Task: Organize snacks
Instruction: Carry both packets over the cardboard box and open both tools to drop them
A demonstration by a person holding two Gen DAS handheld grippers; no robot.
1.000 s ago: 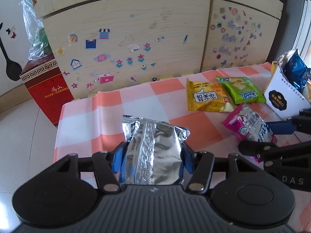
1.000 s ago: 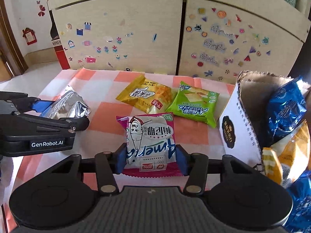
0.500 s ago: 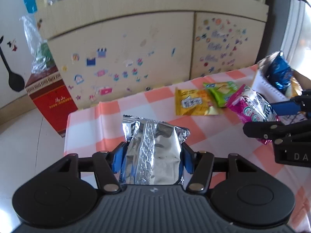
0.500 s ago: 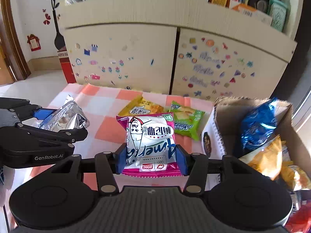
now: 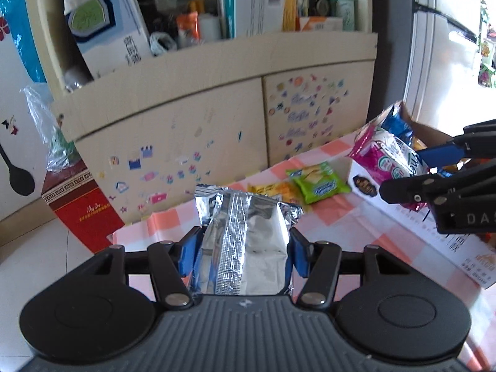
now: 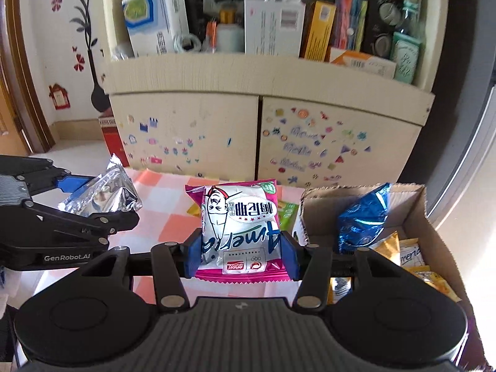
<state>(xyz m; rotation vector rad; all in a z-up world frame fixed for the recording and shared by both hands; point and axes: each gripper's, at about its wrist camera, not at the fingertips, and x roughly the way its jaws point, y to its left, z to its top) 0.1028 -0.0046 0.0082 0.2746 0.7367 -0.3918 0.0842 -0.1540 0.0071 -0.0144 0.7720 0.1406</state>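
Left gripper [image 5: 243, 248] clamped on a silver foil packet [image 5: 245, 241], blue pads pressed against both sides, packet raised clear of the surface [image 5: 350, 220]. Right gripper [image 6: 240, 252] clamped likewise on a pink and white snack bag [image 6: 240, 226], print upside down in the right wrist view, held above the surface just left of the cardboard box [image 6: 421, 214].

Landmark: the cardboard box, open-topped, at the right end of the checked orange and white surface.
- Behind the box: cream cabinet [image 6: 263, 130], two doors covered in small stickers, open shelf above crowded with cartons and bottles.
- Far left of the box, on the floor beside the cabinet: red carton [image 5: 83, 207].
- Inside the box: blue foil bag [image 6: 361, 217] standing against the left wall; yellow packets [image 6: 412, 257] lower down to its right.
- Left of the box, flat on the surface: green snack bag [image 5: 317, 183], close to the box's white side.
- Further left of the box, touching the green one: yellow snack bag [image 5: 276, 190], partly hidden behind the foil packet in the left wrist view.
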